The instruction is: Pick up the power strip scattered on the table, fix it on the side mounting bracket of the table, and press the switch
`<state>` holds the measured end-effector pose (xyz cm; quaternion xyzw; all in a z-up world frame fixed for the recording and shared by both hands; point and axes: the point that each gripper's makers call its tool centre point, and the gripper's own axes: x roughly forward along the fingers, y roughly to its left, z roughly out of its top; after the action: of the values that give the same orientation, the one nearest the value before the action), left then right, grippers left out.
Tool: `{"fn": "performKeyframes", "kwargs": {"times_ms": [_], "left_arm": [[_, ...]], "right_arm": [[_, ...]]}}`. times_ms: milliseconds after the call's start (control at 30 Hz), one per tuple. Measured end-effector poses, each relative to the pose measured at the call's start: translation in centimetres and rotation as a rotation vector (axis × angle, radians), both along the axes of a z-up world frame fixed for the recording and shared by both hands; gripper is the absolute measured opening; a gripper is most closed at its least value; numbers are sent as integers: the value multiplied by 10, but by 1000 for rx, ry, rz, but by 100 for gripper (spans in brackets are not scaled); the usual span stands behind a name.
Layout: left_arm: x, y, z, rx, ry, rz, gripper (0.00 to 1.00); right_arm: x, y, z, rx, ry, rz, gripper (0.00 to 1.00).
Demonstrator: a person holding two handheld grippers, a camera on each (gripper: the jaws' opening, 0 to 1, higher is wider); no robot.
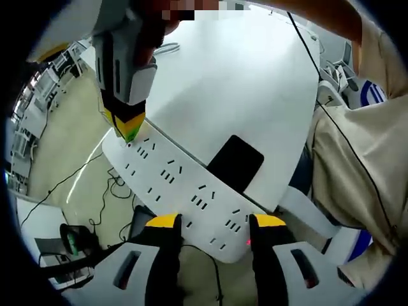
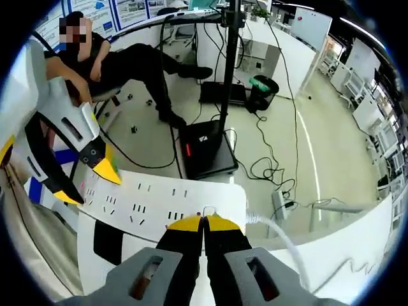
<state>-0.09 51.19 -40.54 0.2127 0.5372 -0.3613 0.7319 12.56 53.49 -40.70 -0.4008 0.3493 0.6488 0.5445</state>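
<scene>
A long white power strip runs along the edge of the white table. My left gripper has a jaw on each side of the strip's near end and is shut on it across its width. A small red light glows at that end. My right gripper comes down from the upper left, its tip touching the strip's far end. In the right gripper view my right gripper is shut, its tips resting on the power strip where a white cable leaves it. The left gripper clamps the other end.
A black flat rectangle lies on the table beside the strip. Below the table edge stand a black box on a stand and loose floor cables. A person sits farther back. A beige sleeve is close on the right.
</scene>
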Motion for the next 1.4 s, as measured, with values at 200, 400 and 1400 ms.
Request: {"fn": "performKeyframes", "kwargs": {"times_ms": [200,400,1400], "left_arm": [[0,0,0,4,5,-3,47],[0,0,-1,-6,2,-3,47],[0,0,1,-15,-1,5,47]], "right_arm": [[5,4,-1,-10,13,-22,0],[8,4,-2,-36,69,-50,0],[3,-2,-5,-160,240,-382,0]]}}
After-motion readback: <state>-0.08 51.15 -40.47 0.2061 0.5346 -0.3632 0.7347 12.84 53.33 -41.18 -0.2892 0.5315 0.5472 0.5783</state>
